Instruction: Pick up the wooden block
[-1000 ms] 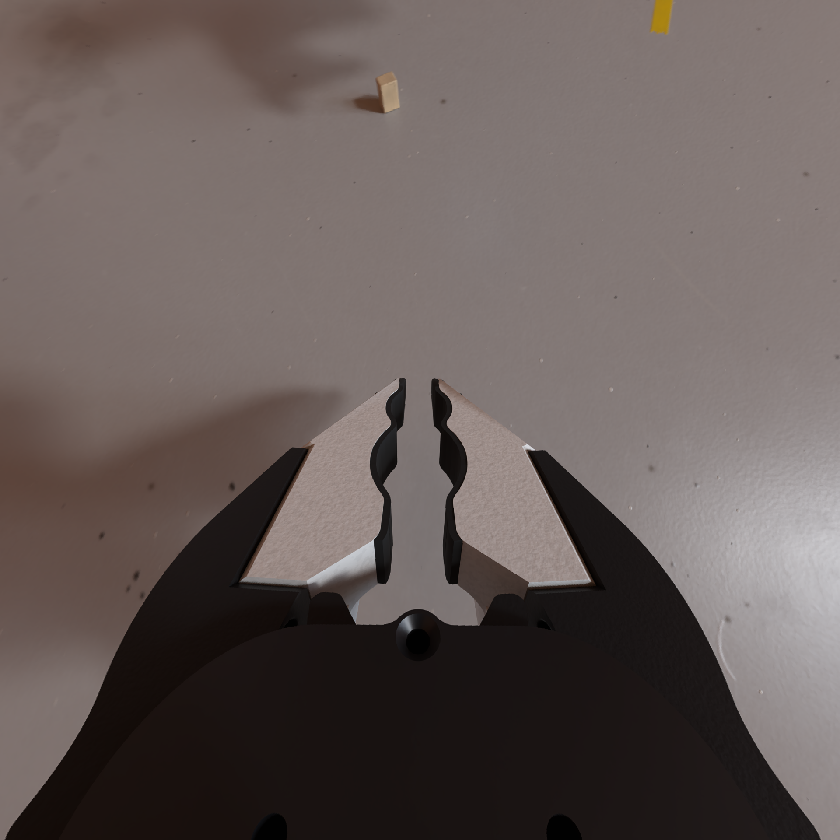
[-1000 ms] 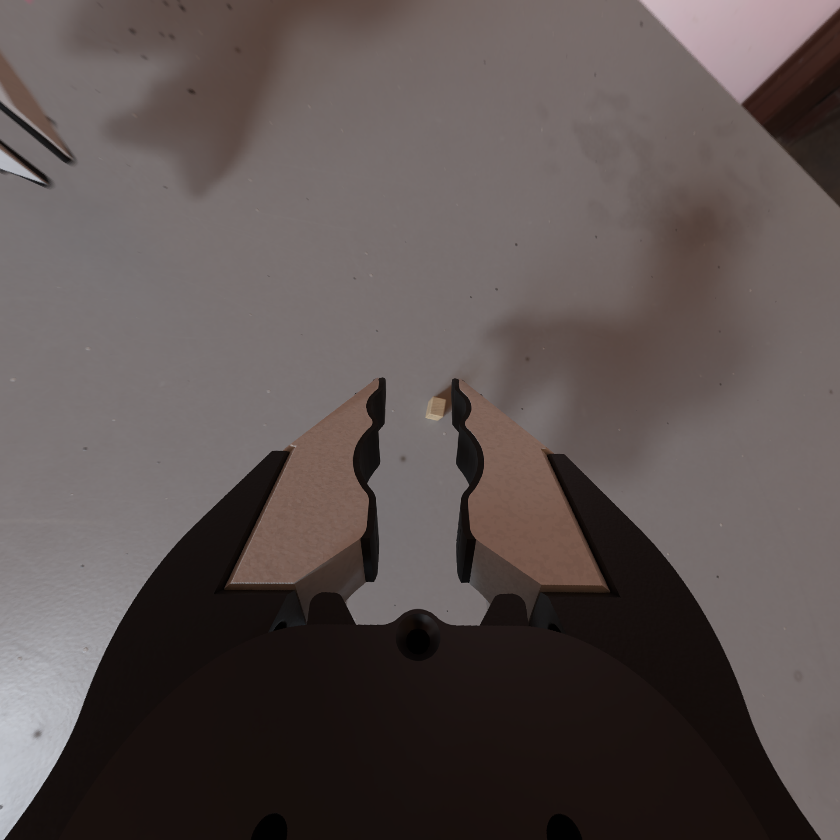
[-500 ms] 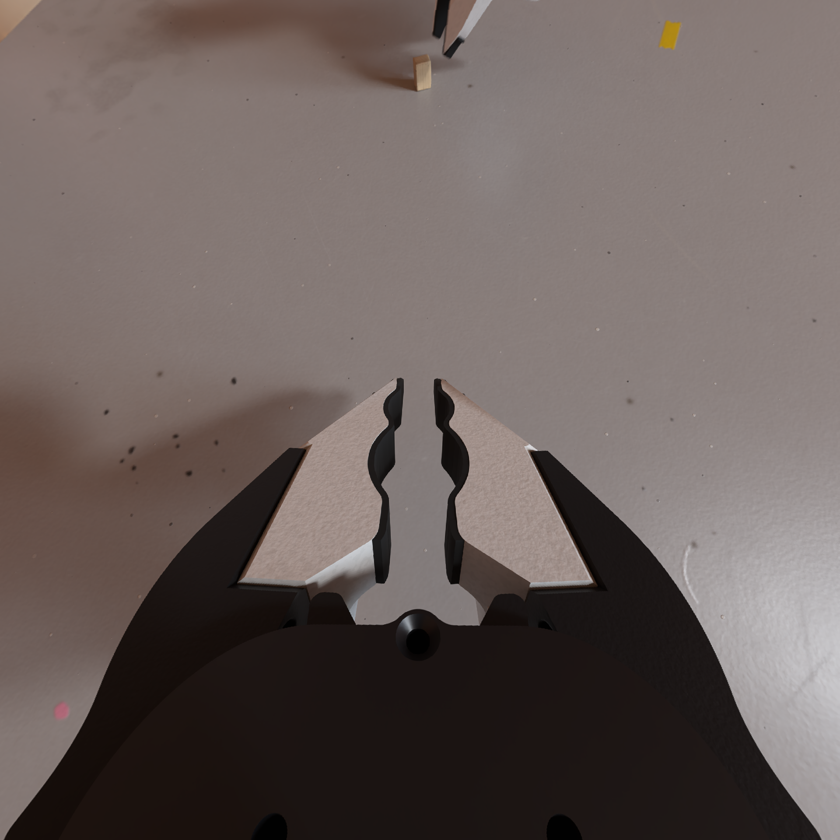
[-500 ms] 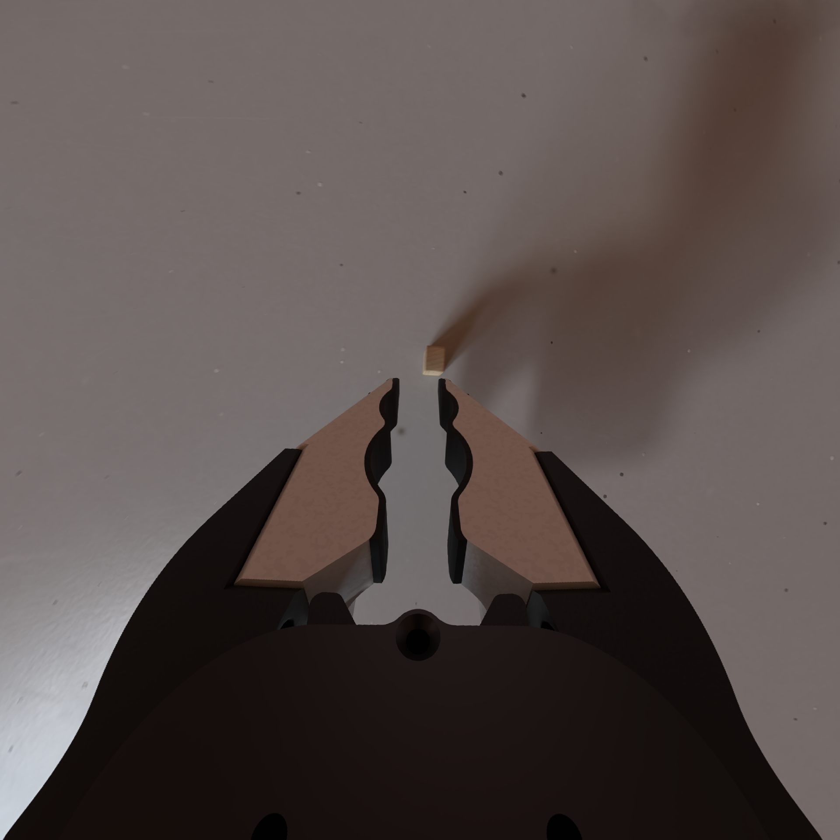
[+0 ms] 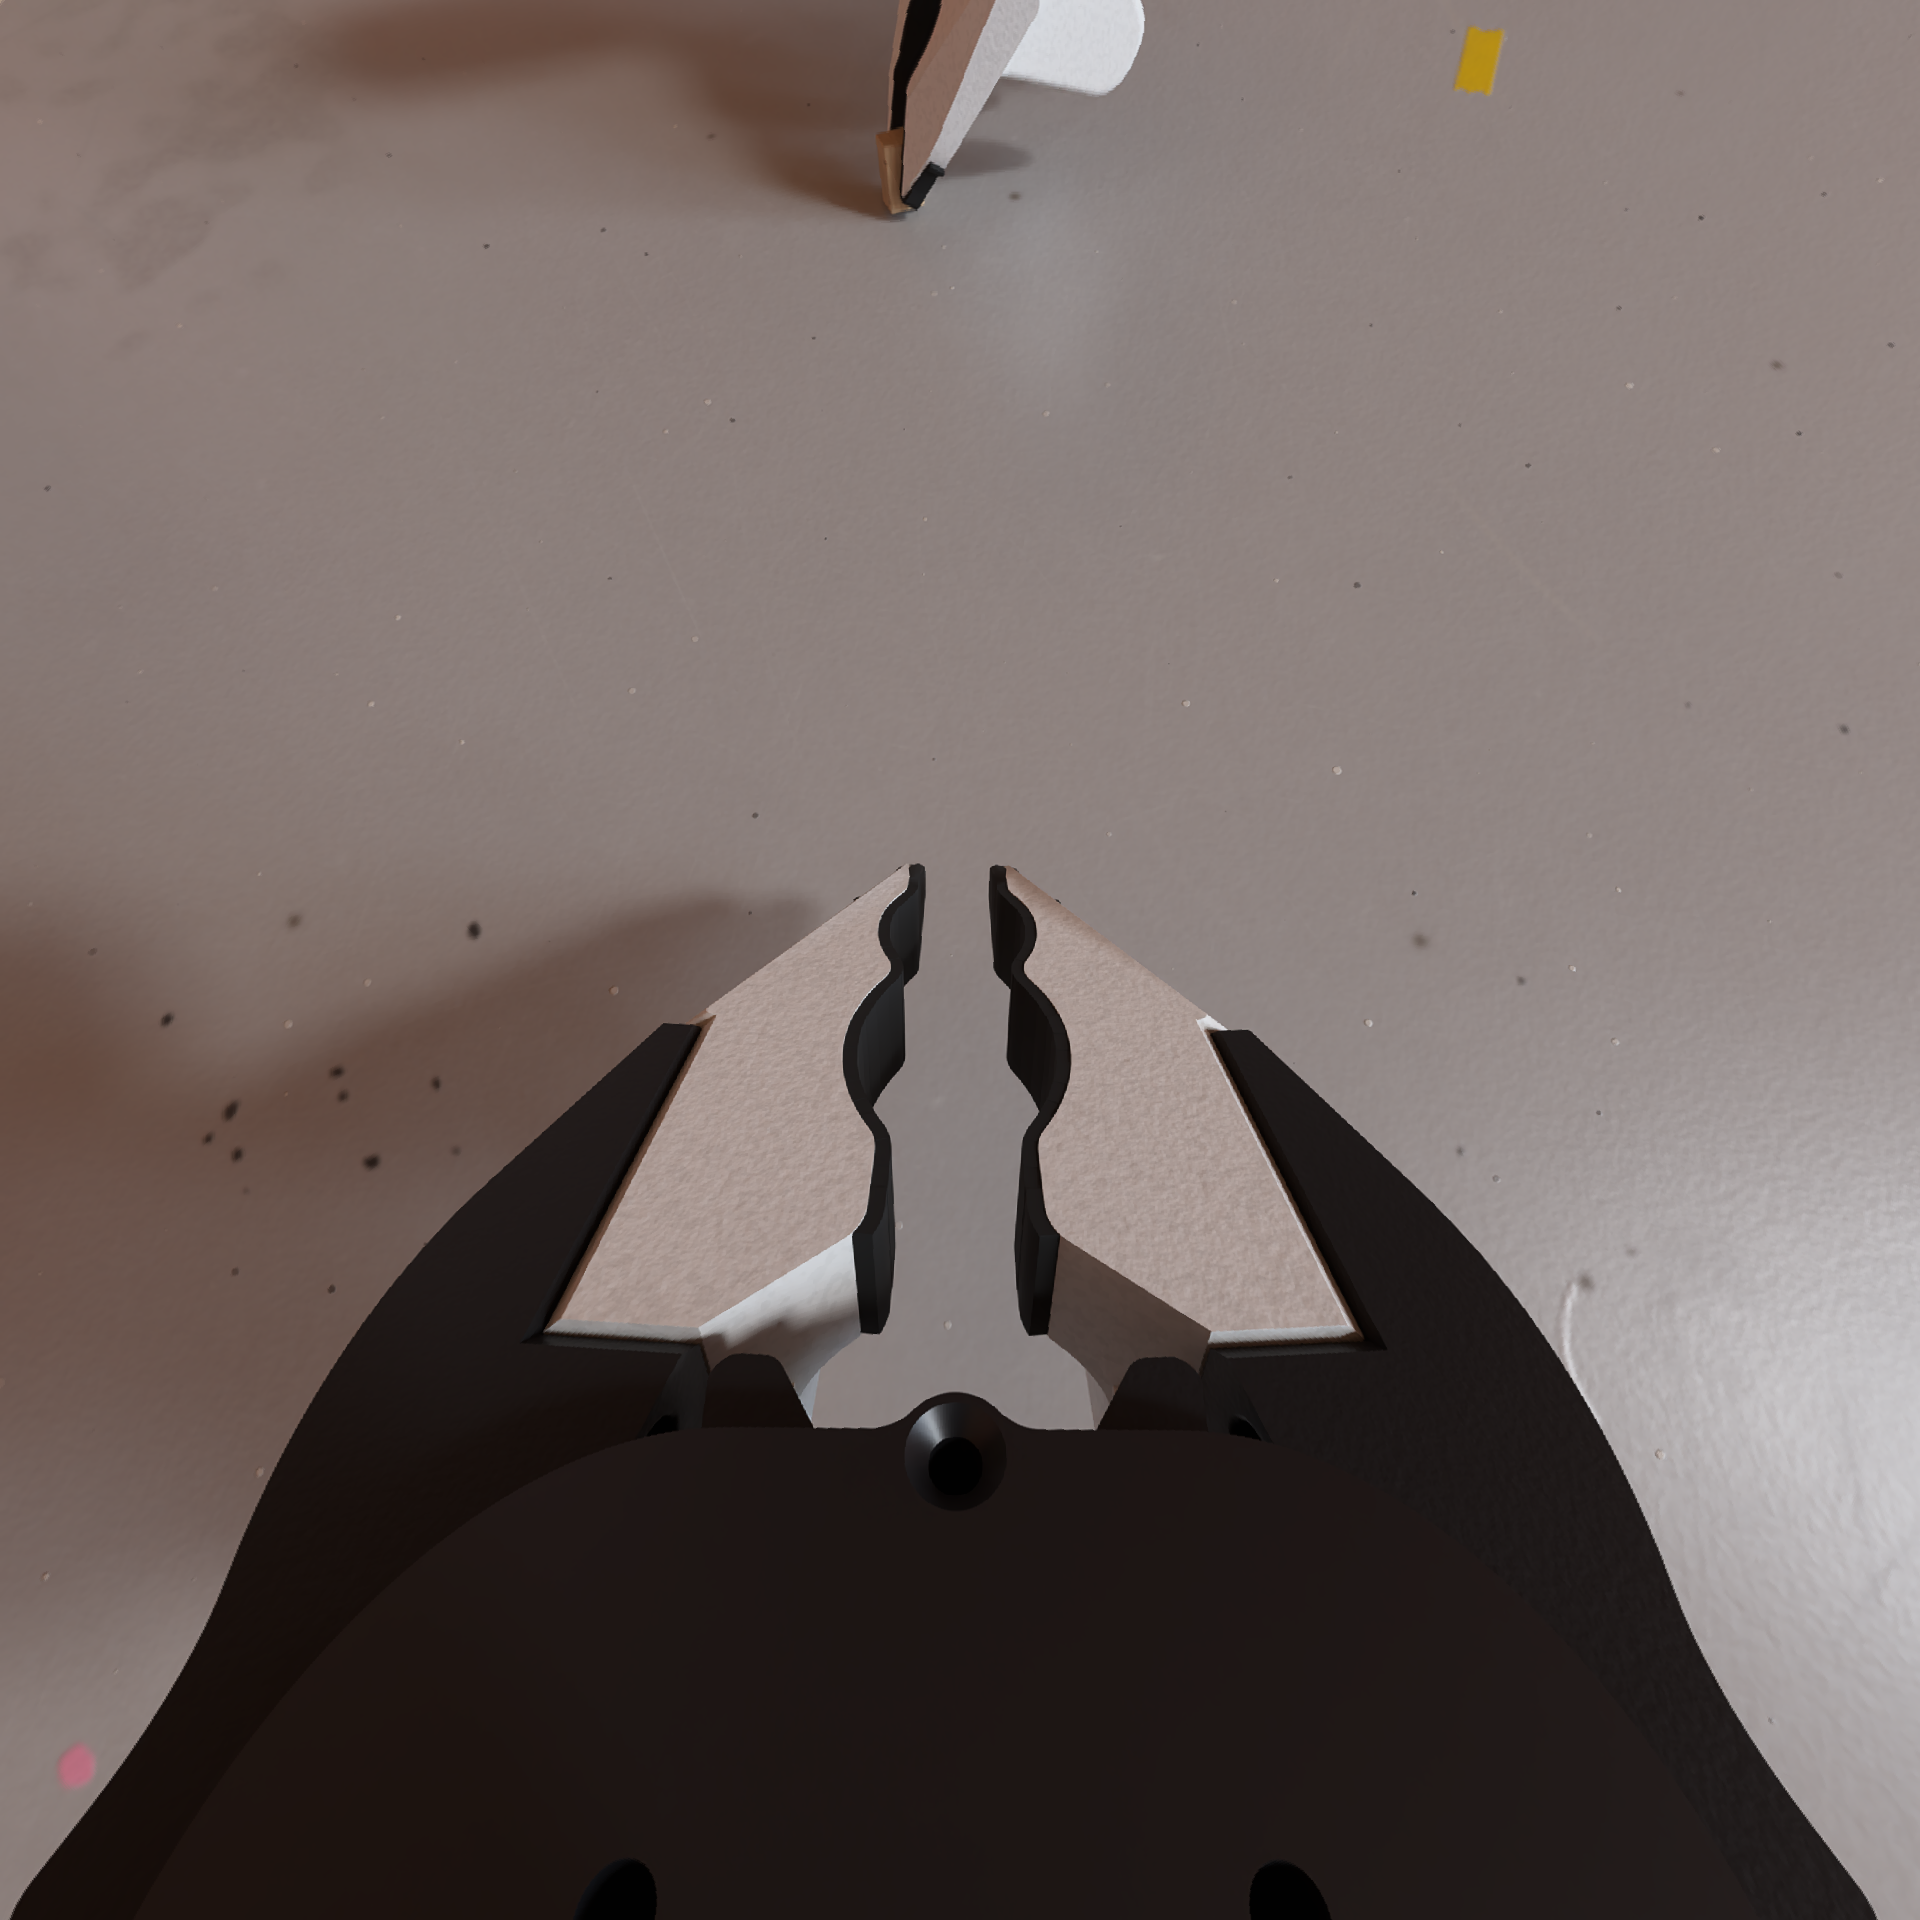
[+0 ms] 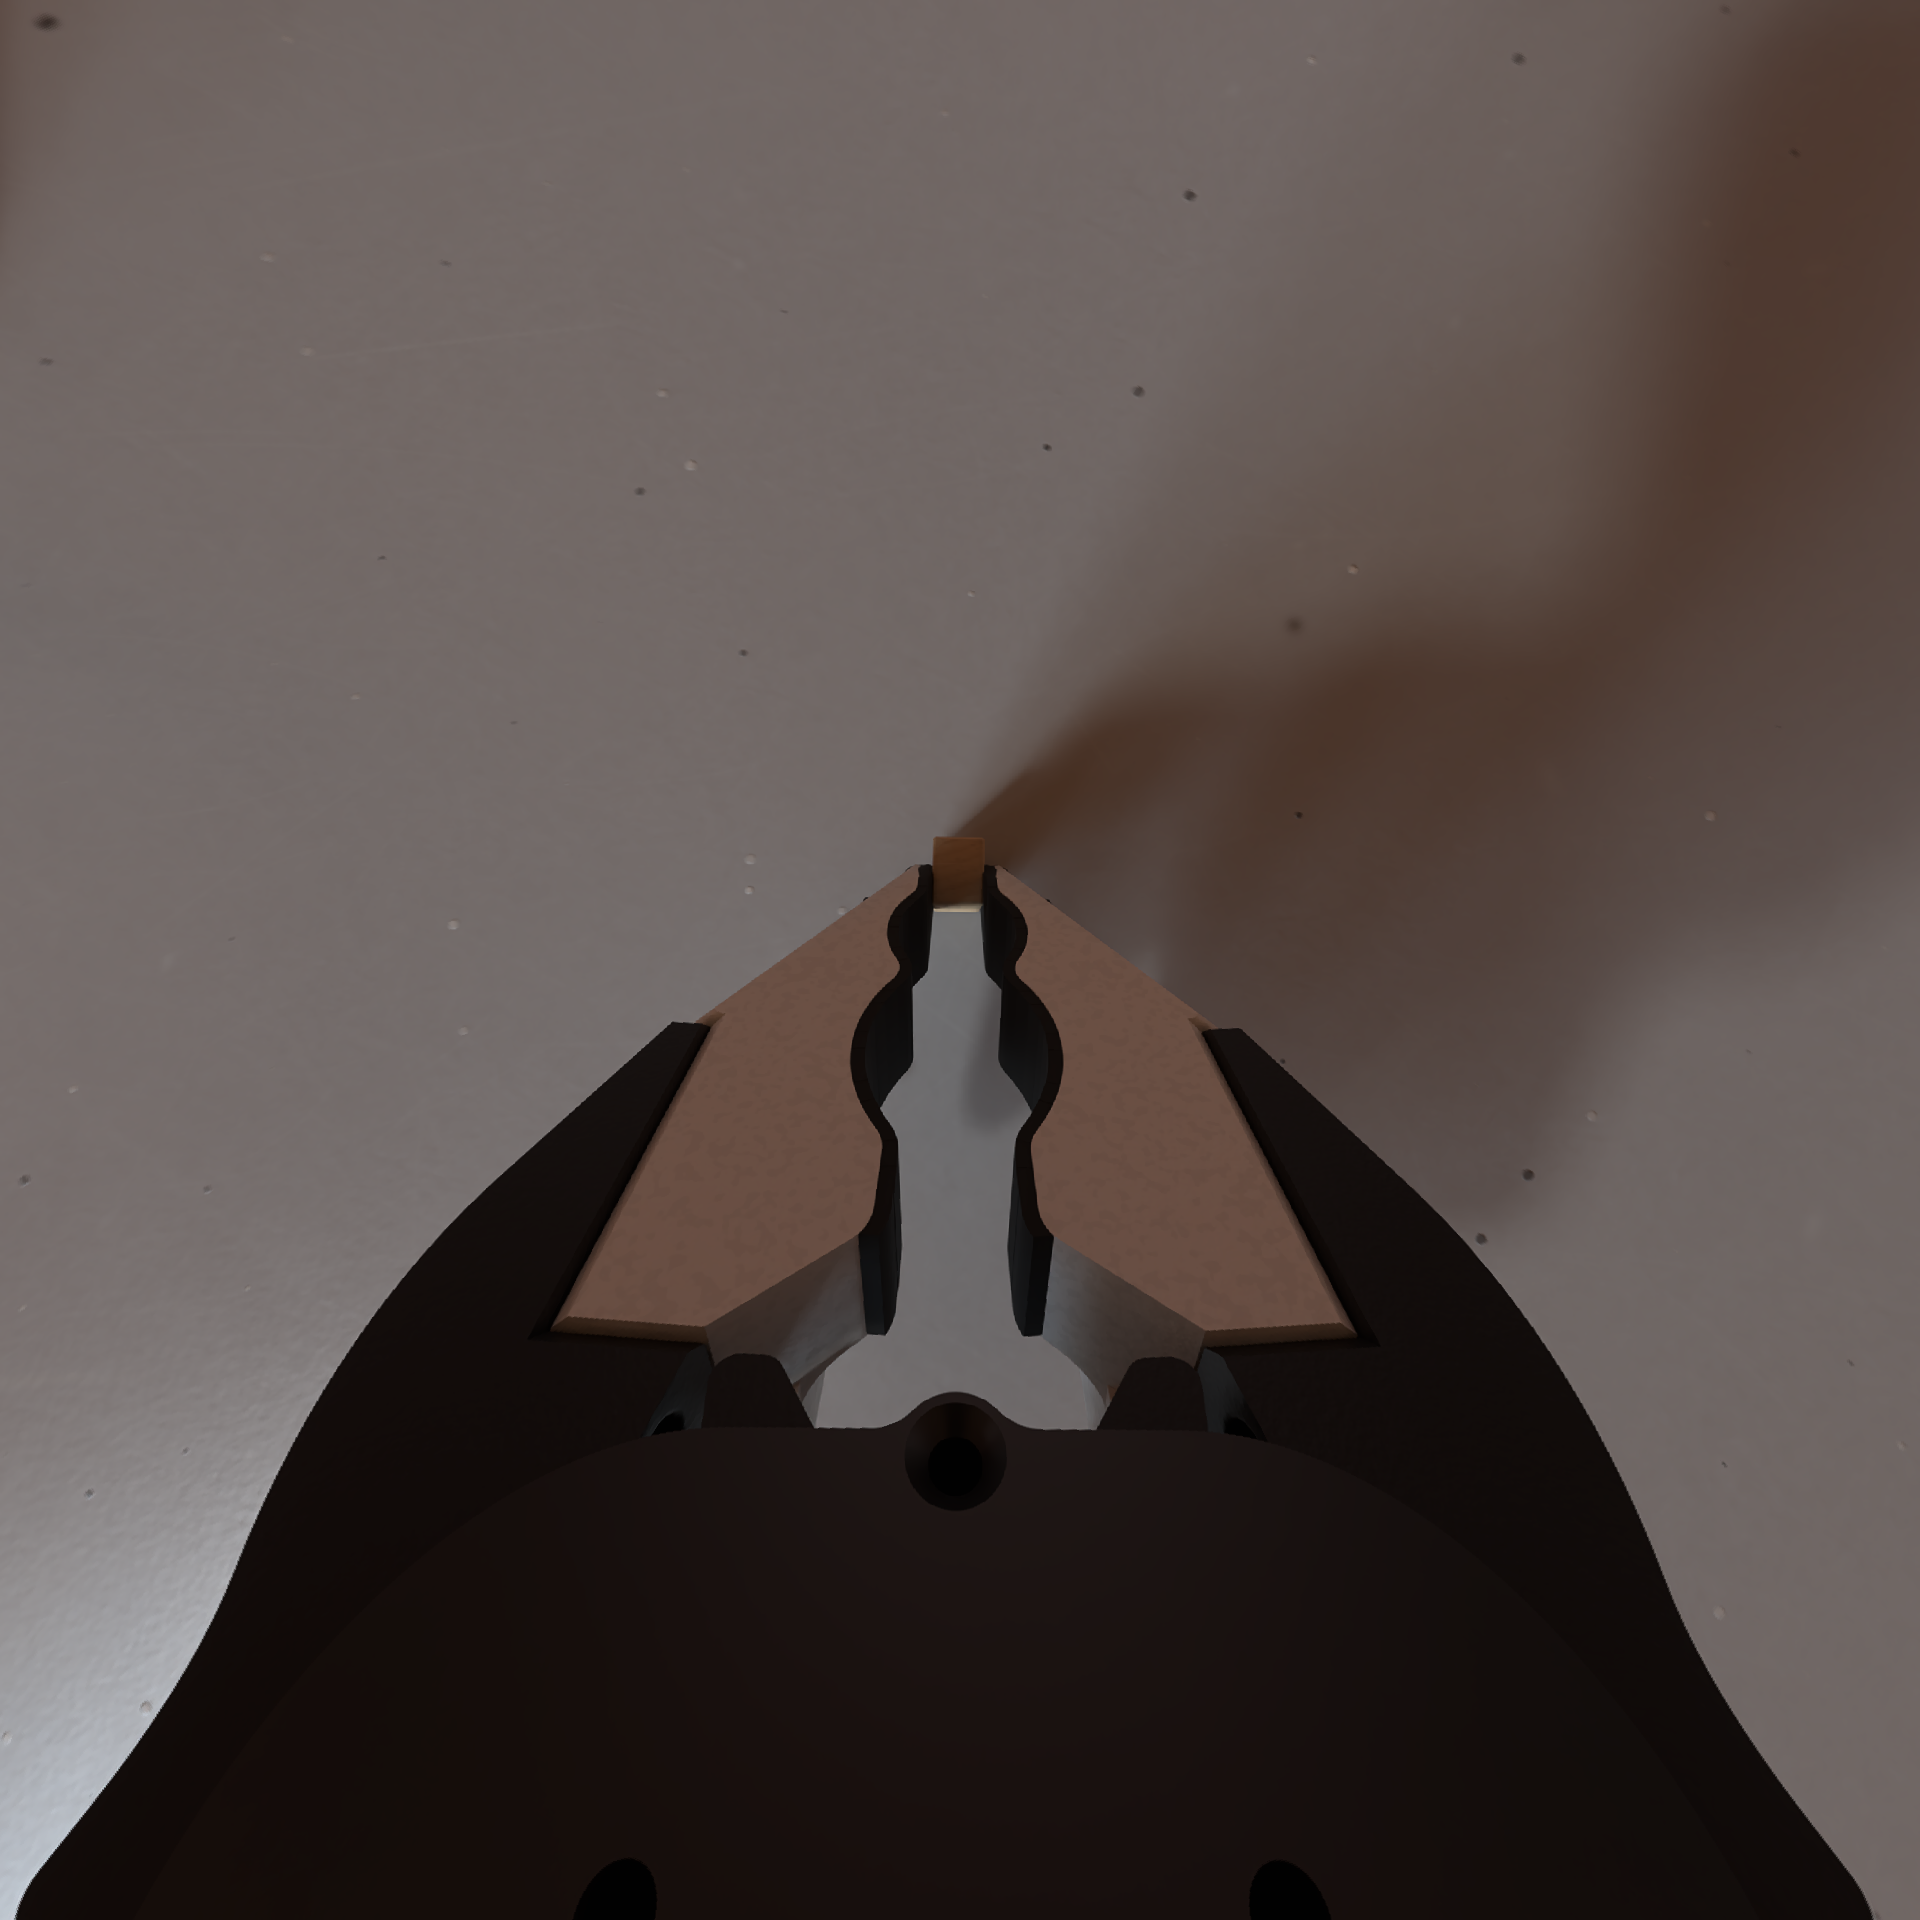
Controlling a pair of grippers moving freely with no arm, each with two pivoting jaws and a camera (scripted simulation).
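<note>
The small wooden block [image 6: 958,868] stands on the grey table [image 6: 520,520], pinched between the tips of my right gripper [image 6: 957,883]. Both jaws touch its sides, and its far end sticks out past the tips. In the left wrist view the right gripper [image 5: 920,192] comes down from the top edge to the table, and only a thin sliver of the block [image 5: 887,171] shows at its left side. My left gripper [image 5: 956,875] hovers over bare table, far short of the block. Its jaws stand a narrow gap apart and hold nothing.
A small yellow mark [image 5: 1477,60] lies on the table at the far right. A pink dot [image 5: 78,1766] and dark specks [image 5: 338,1081] lie near the left gripper. The right gripper's shadow [image 6: 1403,831] falls right of the block.
My right gripper has come down onto the block and narrowed its jaws from wide open until they pinch it. My left gripper has drifted a little and kept the same narrow gap.
</note>
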